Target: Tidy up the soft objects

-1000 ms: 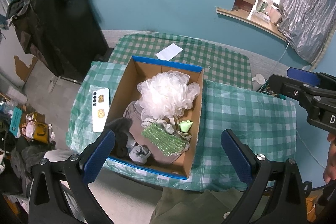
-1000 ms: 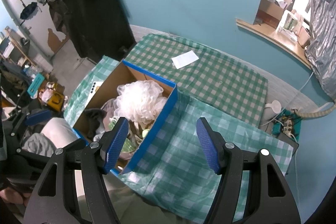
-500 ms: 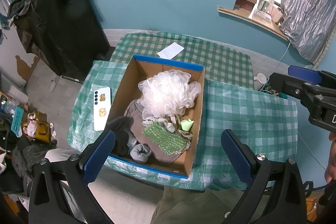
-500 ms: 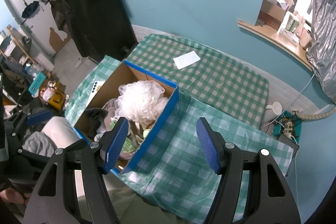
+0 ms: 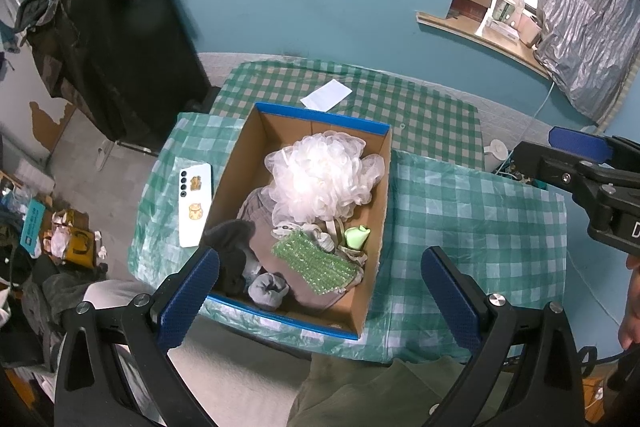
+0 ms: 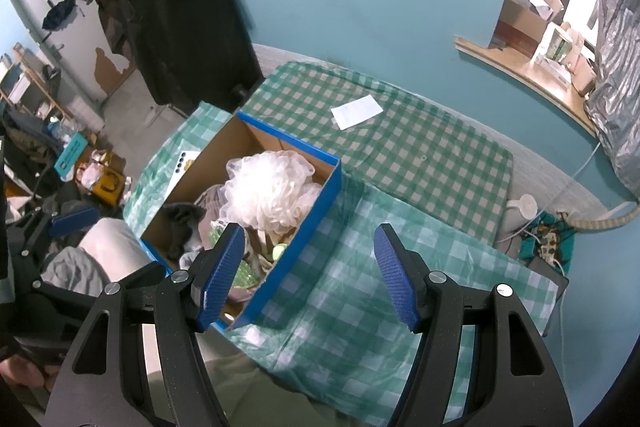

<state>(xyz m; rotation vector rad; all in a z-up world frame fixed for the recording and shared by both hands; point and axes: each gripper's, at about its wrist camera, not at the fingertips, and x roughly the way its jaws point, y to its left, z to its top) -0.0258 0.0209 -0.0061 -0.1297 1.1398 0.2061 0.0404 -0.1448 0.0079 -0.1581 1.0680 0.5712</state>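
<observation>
Left wrist view: left gripper (image 5: 320,301) and right gripper (image 6: 310,275) both spread, empty, above cardboard box (image 5: 378,227) of soft items.

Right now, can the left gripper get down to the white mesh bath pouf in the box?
Probably yes. The left gripper hangs open above the lidless cardboard box, and the white pouf sits on top of the pile with nothing covering it.

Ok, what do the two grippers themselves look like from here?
Both match: the left gripper and right gripper have black, matte frames with triangular cut-outs and silver screw heads, and each finger ends in a blue textured pad. In the left view, the right gripper's body bears a white letter D. No cables or sleeves are visible.
</observation>
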